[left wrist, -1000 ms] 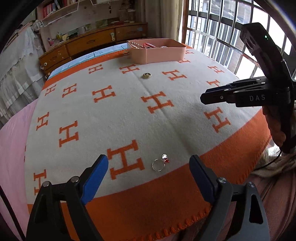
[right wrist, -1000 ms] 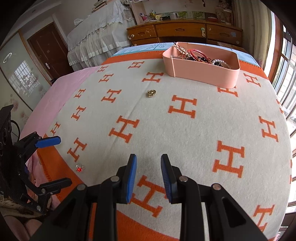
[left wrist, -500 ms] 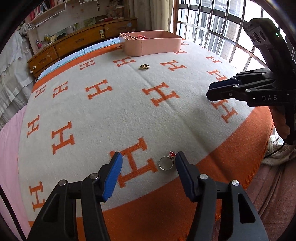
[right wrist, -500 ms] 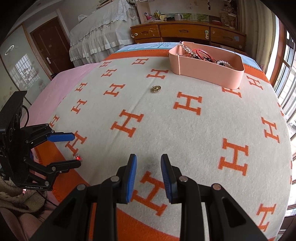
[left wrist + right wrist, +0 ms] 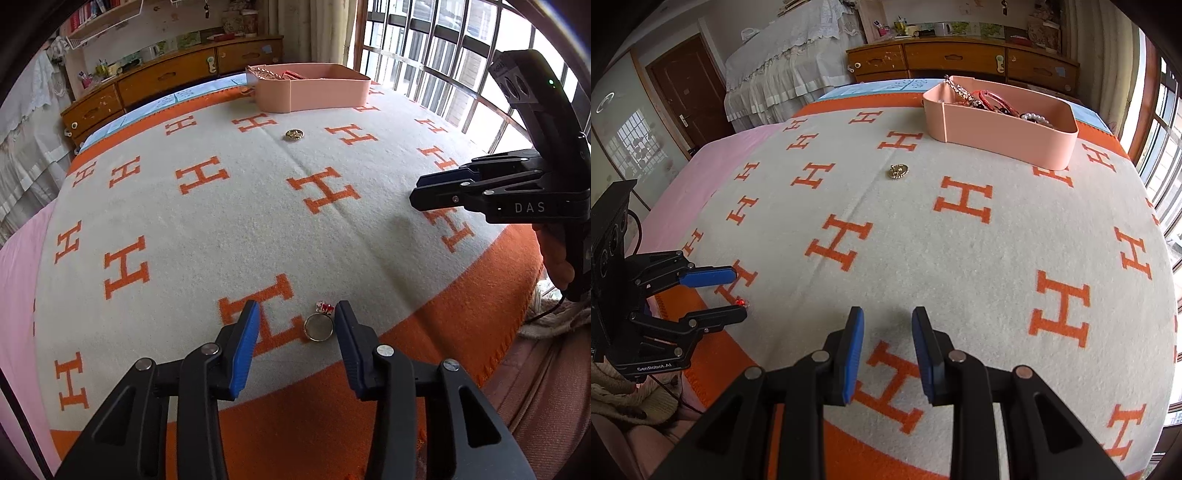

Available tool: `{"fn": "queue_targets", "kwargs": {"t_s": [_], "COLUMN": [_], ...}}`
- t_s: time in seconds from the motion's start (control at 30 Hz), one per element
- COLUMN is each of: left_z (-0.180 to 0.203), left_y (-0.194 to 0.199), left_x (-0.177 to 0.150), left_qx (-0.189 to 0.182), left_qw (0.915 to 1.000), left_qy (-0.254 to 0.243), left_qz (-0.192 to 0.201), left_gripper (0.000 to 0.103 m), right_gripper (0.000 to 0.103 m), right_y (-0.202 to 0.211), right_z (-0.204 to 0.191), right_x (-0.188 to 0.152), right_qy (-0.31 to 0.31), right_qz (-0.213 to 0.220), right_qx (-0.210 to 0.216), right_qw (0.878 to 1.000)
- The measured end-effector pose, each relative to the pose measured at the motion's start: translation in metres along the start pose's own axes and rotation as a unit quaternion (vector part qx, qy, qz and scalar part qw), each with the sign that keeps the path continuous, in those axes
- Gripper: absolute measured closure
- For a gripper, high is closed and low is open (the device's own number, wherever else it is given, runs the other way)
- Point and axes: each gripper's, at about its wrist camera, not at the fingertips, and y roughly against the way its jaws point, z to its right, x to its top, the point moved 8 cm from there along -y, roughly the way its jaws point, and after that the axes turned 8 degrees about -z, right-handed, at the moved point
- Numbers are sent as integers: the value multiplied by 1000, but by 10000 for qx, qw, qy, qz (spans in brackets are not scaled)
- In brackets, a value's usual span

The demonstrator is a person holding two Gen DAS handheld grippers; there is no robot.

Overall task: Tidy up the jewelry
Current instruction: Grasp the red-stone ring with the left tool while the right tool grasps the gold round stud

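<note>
Most pieces already sit in the pink plastic box [image 5: 997, 125]: beads, a chain, red bangles. Two are left on the fuzzy wool blanket [image 5: 221, 221]: a thin metal ring [image 5: 319, 326] with a red stone, lying between the left gripper's [image 5: 295, 325] spread jaws, and a round gold brooch [image 5: 898, 171] near the box. The right gripper [image 5: 886, 350] hovers empty, jaws slightly apart

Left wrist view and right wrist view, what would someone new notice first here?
First, the blanket with bold orange H letters covering the bed. Next, the left tongs open low over it, with a small ring bearing a red stone lying between their fingers, close to the right one. At the far end stands a pink tray heaped with jewelry, a gold brooch lying loose before it.
</note>
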Motion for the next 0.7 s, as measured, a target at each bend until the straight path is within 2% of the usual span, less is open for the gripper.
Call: {"fn": "queue_targets", "kwargs": {"t_s": [0.07,0.1,0.13,0.17,0.3,0.47,0.7], "left_z": [3,4,5,5,5,-3,-27], "left_y": [0,1,1,1,0,-2,2], "left_x": [-1,-1,-1,0,1,8,34], "left_qx": [7,6,12,20,1,-157,-131], "left_qw": [10000,10000,10000,10000,10000,9995,9956], "left_qy": [-50,-69,-84,-88,-55,276,926], "left_qz": [4,7,7,0,-10,-58,68], "left_gripper": [67,74,86,90,90,90,90], "right_gripper": [76,76,76,76,76,76,76], "right_y": [-1,-1,-1,0,0,-1,-8], "right_z": [0,-1,-1,-1,-2,0,16], "right_x": [0,0,0,0,4,15,60], "right_qy": [2,4,6,14,37,21,-180], "right_qz": [-6,-3,-2,0,26,9,-6], "right_qx": [-7,-14,-9,-10,-33,-98,-141], "right_qw": [10000,10000,10000,10000,10000,9999,9997]}}
